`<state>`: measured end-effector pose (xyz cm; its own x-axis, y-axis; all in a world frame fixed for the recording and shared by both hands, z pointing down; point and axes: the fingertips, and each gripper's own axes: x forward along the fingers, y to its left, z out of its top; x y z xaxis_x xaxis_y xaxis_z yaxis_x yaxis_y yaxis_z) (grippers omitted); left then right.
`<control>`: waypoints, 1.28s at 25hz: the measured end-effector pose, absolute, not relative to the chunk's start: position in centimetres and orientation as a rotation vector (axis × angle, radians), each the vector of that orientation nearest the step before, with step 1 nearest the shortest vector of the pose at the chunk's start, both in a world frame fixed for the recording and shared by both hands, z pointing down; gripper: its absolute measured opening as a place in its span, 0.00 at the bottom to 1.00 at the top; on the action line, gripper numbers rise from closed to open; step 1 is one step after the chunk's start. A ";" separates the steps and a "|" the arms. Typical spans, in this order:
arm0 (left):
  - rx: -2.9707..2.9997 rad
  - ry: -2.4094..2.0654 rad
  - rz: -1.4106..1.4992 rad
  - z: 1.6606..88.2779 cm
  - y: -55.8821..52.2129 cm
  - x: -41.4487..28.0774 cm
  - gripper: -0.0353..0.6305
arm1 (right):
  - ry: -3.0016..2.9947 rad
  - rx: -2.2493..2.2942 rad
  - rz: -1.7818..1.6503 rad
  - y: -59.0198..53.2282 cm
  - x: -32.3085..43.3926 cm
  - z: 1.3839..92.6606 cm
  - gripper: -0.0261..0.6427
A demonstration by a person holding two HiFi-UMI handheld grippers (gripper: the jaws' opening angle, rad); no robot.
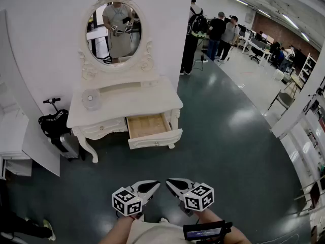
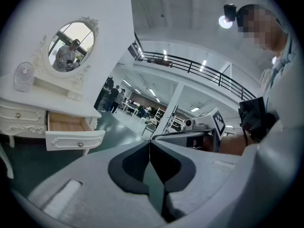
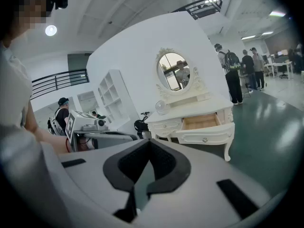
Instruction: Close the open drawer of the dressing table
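Both tongs are held low at the near edge of the head view, side by side and well short of the furniture, with their tips angled toward each other. On the left gripper (image 1: 152,186) the jaws are closed, the dark pads meeting at the tip with nothing between them. The right gripper (image 1: 172,184) is likewise closed and empty, as its own view shows. Each carries its cube of square markers just behind the jaws. Across a stretch of dark green floor (image 1: 218,136), the white dressing table (image 1: 144,99) stands against a white wall on the far side. Its right-hand drawer (image 1: 154,140) is pulled out toward the near side, showing a bare wooden bottom, and its white front with a small knob juts well past the table's edge. The left drawer (image 1: 104,127) beside it sits flush and closed. An oval mirror (image 1: 114,32) in an ornate white frame rises from the back of the table and reflects the person holding the grippers. A small round fan (image 1: 91,99) stands on the left part of the tabletop. To the left of the table a black bag (image 1: 53,122) rests on the floor beside a white shelf unit (image 1: 12,136). Far off to the right, several people (image 1: 223,32) stand together in the open hall.
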<state>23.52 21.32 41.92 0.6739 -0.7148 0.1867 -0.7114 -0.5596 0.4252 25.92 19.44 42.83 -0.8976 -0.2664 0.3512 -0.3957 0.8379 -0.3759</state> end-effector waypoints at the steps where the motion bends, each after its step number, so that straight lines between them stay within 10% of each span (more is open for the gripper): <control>1: 2.417 -1.109 -0.011 41.9 21.3 23.3 0.07 | -2.732 0.504 0.648 19.4 25.7 42.8 0.06; 32: 2.432 -1.095 0.000 42.5 18.5 22.1 0.07 | -2.736 0.481 0.667 15.7 22.9 44.0 0.07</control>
<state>22.09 18.47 42.53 0.6815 -0.7073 0.1875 -0.7072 -0.5709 0.4170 22.93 15.66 43.98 -0.9041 -0.2505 0.3461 -0.3817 0.8377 -0.3906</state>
